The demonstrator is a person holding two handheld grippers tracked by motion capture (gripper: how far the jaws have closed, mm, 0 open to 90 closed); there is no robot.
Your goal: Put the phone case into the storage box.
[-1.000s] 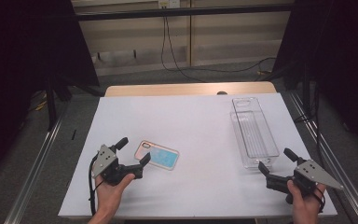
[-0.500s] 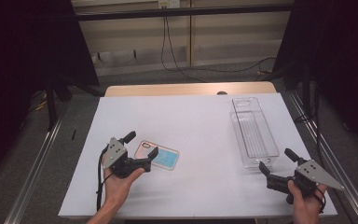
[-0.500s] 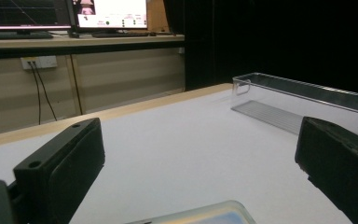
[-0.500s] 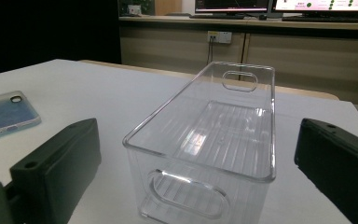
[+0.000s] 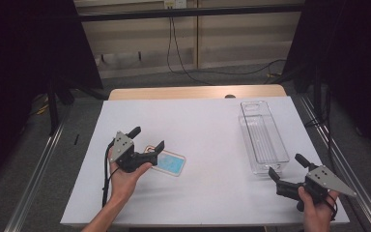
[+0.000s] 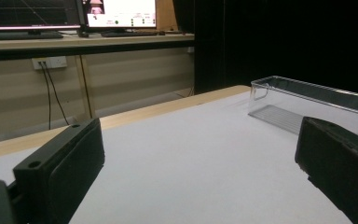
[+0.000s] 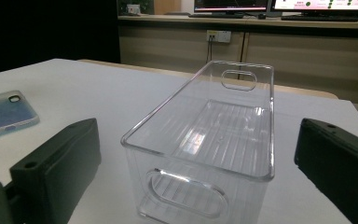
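We start at our left gripper (image 5: 149, 138), whose jaws stand wide apart with nothing between them; in the left gripper view they frame only bare white tabletop and the far end of the clear bin (image 6: 307, 100). From above, this gripper hovers over the near-left end of the phone (image 5: 167, 161), one jaw on the far side of that end and the other reaching over it, so the phone lies directly beneath and runs away toward the right. The phone's long axis slants from far-left to near-right across the table (image 5: 212, 125), and the open jaws look set roughly across that axis. We judge this hand far nearer the phone than the other.

Our right gripper (image 5: 286, 166) is also spread wide and empty, resting near the table's near-right corner, just in front of the bin's near end wall.

The phone is a thin, flat slab with rounded corners, a glossy pale-blue back and a pinkish rim. The bin is rigid transparent plastic, long and narrow, with a ribbed floor and oval handle cut-outs in its end walls. The tabletop is matte white.
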